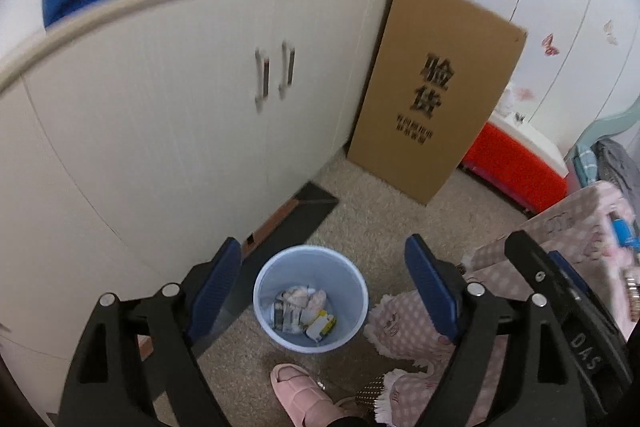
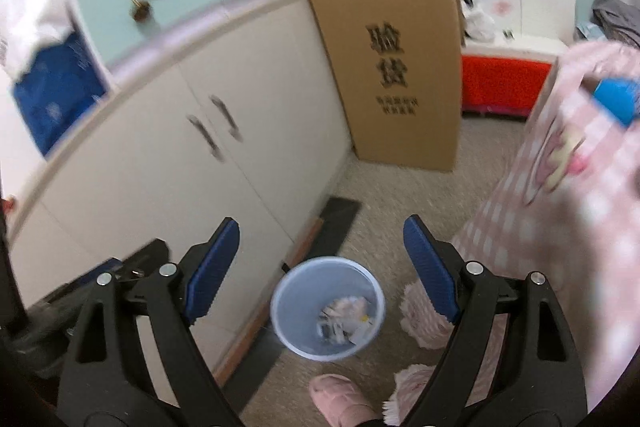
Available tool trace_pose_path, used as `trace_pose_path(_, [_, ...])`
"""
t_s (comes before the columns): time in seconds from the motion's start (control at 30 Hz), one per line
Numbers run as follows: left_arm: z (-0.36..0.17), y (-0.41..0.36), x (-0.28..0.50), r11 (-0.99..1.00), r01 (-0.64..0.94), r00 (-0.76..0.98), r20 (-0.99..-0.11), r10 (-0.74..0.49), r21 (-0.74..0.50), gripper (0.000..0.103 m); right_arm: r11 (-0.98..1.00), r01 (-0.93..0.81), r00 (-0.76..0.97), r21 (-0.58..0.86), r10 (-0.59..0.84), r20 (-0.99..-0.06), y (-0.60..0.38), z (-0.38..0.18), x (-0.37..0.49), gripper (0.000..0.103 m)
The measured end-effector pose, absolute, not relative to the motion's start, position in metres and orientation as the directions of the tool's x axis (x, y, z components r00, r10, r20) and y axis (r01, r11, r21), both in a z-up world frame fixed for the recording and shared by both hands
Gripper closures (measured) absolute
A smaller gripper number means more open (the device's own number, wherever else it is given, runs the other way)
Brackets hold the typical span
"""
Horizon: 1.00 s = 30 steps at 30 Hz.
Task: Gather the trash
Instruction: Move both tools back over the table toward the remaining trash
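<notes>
Left tongs (image 1: 323, 289) gape wide, holding nothing — the pale blue bin (image 1: 311, 299) sits on the carpet between their tips, crumpled trash (image 1: 304, 311) inside. At two o'clock a cardboard box (image 1: 436, 91) leans, printed "验货"; smaller print blurs. Right tongs (image 2: 322, 267) also wide, empty, bin (image 2: 328, 307) at six o'clock.

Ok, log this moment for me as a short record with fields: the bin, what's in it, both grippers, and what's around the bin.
bin: light blue wastebasket, upright on the carpet
contents: crumpled paper and small packaging at the bottom
left gripper: open, nothing between the pads
right gripper: open, nothing between the pads
beside bin: white cabinet to its left, pink checked cloth to its right
behind bin: cardboard box standing against the cabinet
near edge: pink slipper
</notes>
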<state>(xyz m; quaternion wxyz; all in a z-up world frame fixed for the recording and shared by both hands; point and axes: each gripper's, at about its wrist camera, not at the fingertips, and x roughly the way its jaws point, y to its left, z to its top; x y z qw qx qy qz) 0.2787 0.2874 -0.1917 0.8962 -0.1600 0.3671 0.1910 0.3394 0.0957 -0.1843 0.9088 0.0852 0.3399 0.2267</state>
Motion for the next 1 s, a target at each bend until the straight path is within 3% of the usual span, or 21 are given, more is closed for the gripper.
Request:
trace_pose_path(0.17, [-0.144, 0.257, 0.256, 0.880, -0.435, 0.727, -0.651, 0.218, -0.192, 0.018, 0.895, -0.353, 0.735, 0.273, 0.446, -0.511, 0.058, -0.132, 0.313, 0.020])
trace_pose_path(0.33, [-0.114, 0.195, 0.262, 0.922, -0.317, 0.763, -0.637, 0.109, -0.221, 0.018, 0.923, -0.276, 0.788, 0.269, 0.377, -0.486, -0.007, -0.097, 0.304, 0.020])
trace_pose_path(0.7, [-0.117, 0.043, 0.309, 0.973, -0.008, 0.669, -0.725, -0.165, -0.229, 0.017, 0.972, -0.059, 0.818, 0.229, 0.178, -0.547, -0.158, -0.077, 0.306, 0.020])
trace_pose_path(1.0, [-0.141, -0.006, 0.340, 0.985, 0.024, 0.573, -0.805, -0.156, -0.173, 0.025, 0.977, -0.028, 0.771, 0.213, 0.157, -0.617, -0.189, -0.094, 0.320, 0.020])
